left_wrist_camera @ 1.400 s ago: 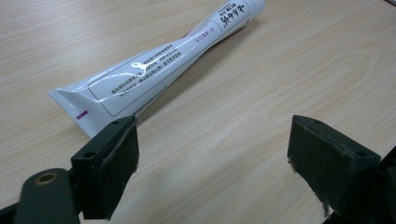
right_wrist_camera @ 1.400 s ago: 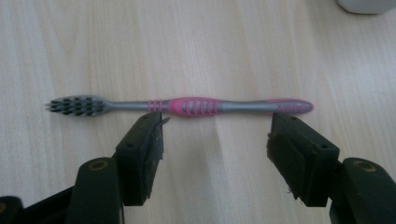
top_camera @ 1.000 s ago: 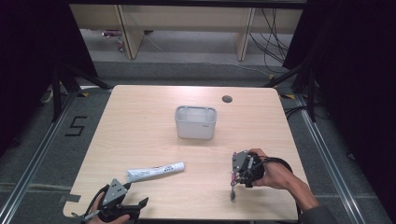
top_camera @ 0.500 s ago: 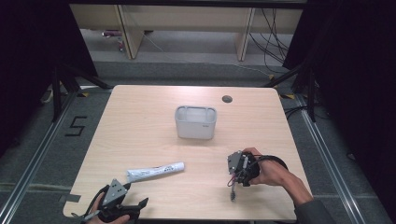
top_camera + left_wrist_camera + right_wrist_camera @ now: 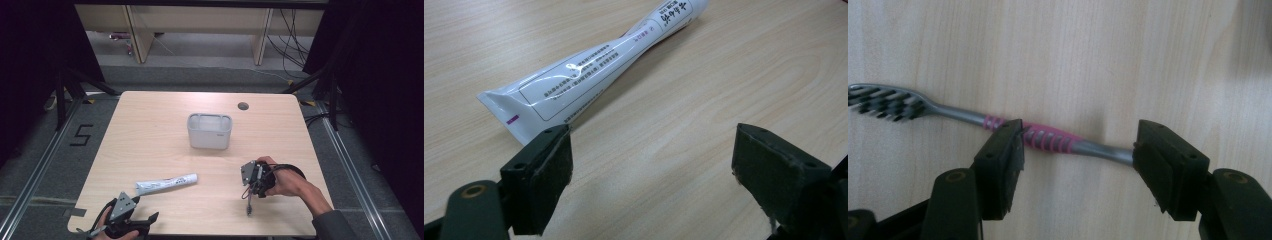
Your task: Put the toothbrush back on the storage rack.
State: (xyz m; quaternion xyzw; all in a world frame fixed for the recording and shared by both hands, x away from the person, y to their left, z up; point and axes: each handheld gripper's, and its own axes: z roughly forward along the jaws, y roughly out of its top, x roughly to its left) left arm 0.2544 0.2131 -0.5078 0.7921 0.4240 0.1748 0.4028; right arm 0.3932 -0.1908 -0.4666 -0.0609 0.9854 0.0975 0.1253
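While the left gripper [image 5: 651,175] rests wide open and empty at the table's near left beside the toothpaste tube [image 5: 594,65], the right gripper [image 5: 1078,160], open, straddles the toothpaste-free toothbrush [image 5: 998,127] lying near right.

Overhead view, two close tabletop [image 5: 150,140] views

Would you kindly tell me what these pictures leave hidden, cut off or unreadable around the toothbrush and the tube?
- Grey toothbrush with pink grip: in the right gripper view its handle end is hidden behind a black jaw of the right gripper.
- White printed tube: in the left gripper view its cap end is cut off by the top edge.
- Tube print: too small to read in the high view.
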